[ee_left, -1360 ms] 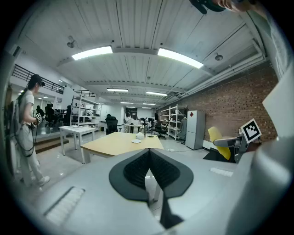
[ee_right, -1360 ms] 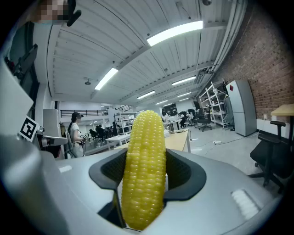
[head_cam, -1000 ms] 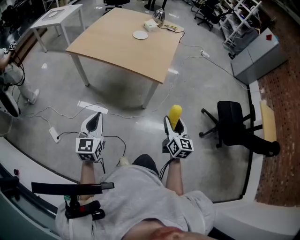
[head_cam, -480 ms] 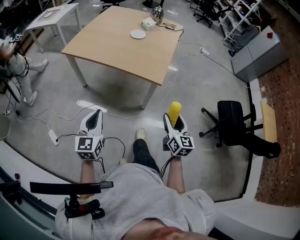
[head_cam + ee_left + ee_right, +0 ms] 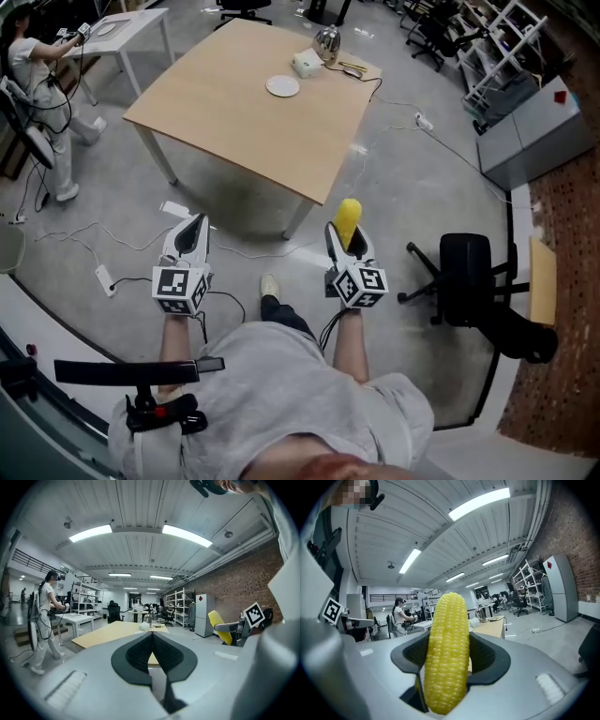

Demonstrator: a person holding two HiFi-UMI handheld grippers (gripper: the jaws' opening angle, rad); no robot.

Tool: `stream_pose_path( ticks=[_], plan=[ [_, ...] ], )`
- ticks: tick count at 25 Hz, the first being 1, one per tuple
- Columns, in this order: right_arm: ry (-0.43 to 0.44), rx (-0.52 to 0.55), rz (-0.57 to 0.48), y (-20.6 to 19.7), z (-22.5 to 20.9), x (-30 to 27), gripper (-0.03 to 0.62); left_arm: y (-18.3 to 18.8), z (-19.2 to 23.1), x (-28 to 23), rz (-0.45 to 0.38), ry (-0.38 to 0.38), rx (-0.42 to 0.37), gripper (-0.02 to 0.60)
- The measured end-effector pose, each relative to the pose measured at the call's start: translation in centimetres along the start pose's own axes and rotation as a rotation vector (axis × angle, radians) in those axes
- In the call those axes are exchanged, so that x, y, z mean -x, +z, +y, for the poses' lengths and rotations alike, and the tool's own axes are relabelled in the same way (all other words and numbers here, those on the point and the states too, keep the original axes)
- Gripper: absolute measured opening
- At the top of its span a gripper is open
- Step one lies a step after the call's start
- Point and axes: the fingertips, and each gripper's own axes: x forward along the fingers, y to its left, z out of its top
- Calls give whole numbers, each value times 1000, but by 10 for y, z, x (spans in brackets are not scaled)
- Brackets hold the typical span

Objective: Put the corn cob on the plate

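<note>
You had stepped forward in the last second: in the head view the table (image 5: 234,112) sat lower and closer than before, its near corner almost above your right gripper (image 5: 344,242), and one shoe (image 5: 270,284) showed ahead of you. Both grippers kept their places in front of you. I judged this to be the carry, with the approach only partly done, since the plate (image 5: 282,86) lay at the far side of the tabletop, well apart from the corn cob (image 5: 349,222).

Your right gripper was clamped on the cob, one pad against each side. Your left gripper (image 5: 191,232) was pressed together with nothing in it.

The cob was bright yellow and bare of husk, with tidy rows of kernels. It stood upright, its rounded tip reaching past the jaws.
</note>
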Motion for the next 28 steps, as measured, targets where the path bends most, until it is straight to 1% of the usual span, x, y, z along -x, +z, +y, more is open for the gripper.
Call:
stream_pose_path(
  ticks=[7, 15, 20, 28],
  plan=[
    [42, -2, 17, 17, -42, -62, 252, 14, 8, -65, 5, 53, 3, 20],
    [83, -6, 12, 32, -80, -117, 252, 26, 9, -121, -9, 91, -7, 20],
    [106, -8, 17, 37, -85, -141, 252, 30, 15, -135, -6, 112, -8, 20],
    [136, -6, 60, 27, -87, -173, 252, 25, 28, -156, 13, 134, 0, 20]
  ],
)
